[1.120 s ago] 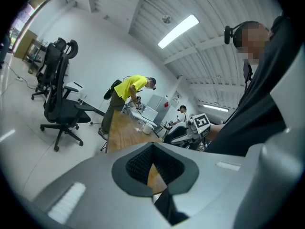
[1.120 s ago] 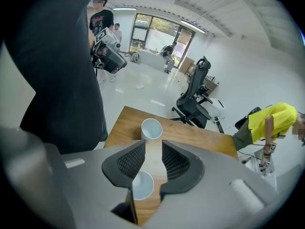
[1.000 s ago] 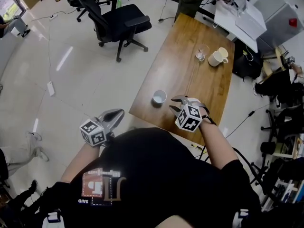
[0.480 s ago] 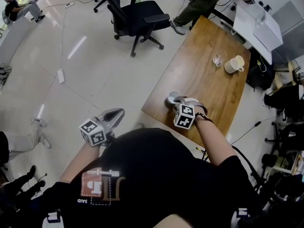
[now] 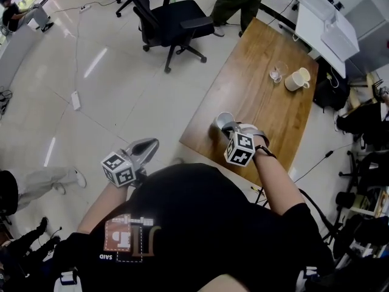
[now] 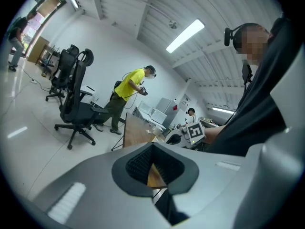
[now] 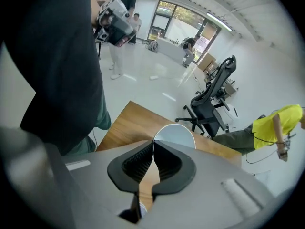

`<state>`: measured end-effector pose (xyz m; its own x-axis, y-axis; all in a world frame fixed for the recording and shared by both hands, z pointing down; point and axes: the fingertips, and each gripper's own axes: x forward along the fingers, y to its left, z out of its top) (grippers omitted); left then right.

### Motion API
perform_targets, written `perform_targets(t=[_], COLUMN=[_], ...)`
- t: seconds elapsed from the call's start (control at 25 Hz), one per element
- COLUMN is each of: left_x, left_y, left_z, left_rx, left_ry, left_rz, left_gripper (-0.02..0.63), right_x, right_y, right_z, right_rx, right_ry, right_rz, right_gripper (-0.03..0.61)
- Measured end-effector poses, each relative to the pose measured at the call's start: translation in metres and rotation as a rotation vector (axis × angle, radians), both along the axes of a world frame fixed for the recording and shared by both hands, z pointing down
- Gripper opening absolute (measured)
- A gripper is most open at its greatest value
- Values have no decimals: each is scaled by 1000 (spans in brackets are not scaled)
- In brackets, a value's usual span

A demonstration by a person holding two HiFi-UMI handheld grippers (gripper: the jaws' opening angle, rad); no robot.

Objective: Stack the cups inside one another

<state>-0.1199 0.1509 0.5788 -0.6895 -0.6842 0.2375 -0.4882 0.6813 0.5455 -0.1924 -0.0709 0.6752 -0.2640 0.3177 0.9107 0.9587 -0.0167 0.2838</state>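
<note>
Wooden table (image 5: 258, 102), white cup (image 5: 223, 121) upright

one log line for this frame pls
right claw: just closed, shut on white cup rim | left claw: shut, empty, off table | mug, glass: far end | stacking: not begun

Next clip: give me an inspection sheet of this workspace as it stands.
Surface: wooden table.
Job's things: small cup at the near edge; glass and mug side by side at the far end.
Clutter: nothing seen.
Grippers: right hand-held gripper has just closed on the small cup's rim; left hand-held gripper shut, empty, off the table.
Cables: power strip on the floor.
Surroundings: office chair, person in yellow beyond the table.
</note>
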Motion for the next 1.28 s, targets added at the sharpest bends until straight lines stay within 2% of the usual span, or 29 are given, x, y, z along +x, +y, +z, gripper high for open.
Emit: perform_targets(t=[0.16, 0.4, 0.72, 0.92, 1.04, 1.08, 1.12, 1.2, 1.28], left_x=[-15, -35, -47, -45, -44, -44, -44, -41, -42], left_y=[-23, -80, -139, -153, -152, -151, -151, -150, -147], left_z=[-5, -12, -10, -8, -5, -4, -2, -1, -4], left_rx=[19, 41, 55, 46, 37, 34, 32, 32, 34], left_ry=[-15, -50, -66, -63, -52, -49, -47, -43, -46], left_rz=[54, 179, 290, 317, 312, 308, 306, 304, 300], left_gripper=[-5, -5, -5, -5, -5, -5, -5, -5, -5], right_x=[-5, 2, 38, 56, 59, 59, 58, 52, 27], right_y=[-22, -86, -138, -143, -142, -143, -143, -139, -135], right_z=[-64, -110, -92, -66, -31, -19, -13, -39, -107], right_rx=[-53, -34, 9, 11, 19, 31, 39, -15, -160], right_ry=[-30, -73, -47, 2, 40, 50, 55, 22, -82], right_rz=[62, 166, 235, 249, 258, 259, 260, 280, 333], right_gripper=[21, 21, 21, 21, 24, 35, 77, 125, 123])
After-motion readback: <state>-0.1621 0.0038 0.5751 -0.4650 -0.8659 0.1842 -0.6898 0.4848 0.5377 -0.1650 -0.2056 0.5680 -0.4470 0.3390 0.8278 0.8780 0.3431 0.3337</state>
